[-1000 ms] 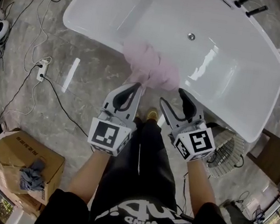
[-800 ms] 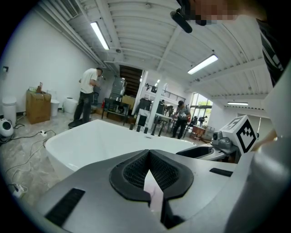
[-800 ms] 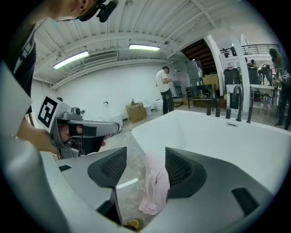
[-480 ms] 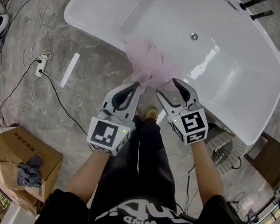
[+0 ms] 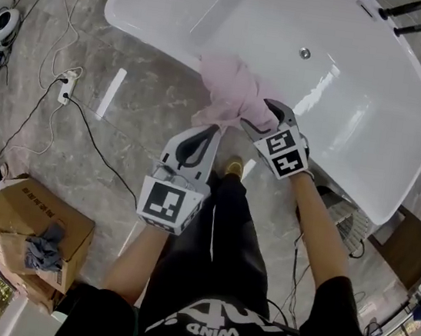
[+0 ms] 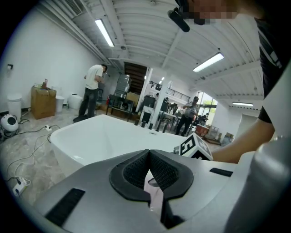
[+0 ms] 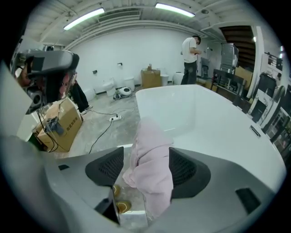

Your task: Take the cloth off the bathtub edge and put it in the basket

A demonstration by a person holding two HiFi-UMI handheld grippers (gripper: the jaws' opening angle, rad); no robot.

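On the near edge of the white tub [image 5: 216, 17], in the head view, a pink cloth [image 5: 233, 89] hangs over the rim and down the outer wall. The right gripper [image 5: 260, 120] is right at the cloth's lower right side. The left gripper [image 5: 209, 136] sits just below the cloth, apart from it. A wire basket [image 5: 350, 226] stands on the floor by the tub's right end, partly behind the right arm. A box [image 5: 25, 215] with a grey rag [image 5: 46, 245] on it is at the lower left.

In the left gripper view, the left gripper [image 6: 148, 152] is closed, its pad tips touching with nothing clamped; a sliver of pink shows through the gap behind them.

In the right gripper view, the right gripper [image 7: 146, 168] has its jaws wide apart. They have just been opening, and the cloth [image 7: 150, 150] hangs between the pads, close against the right one but not squeezed.
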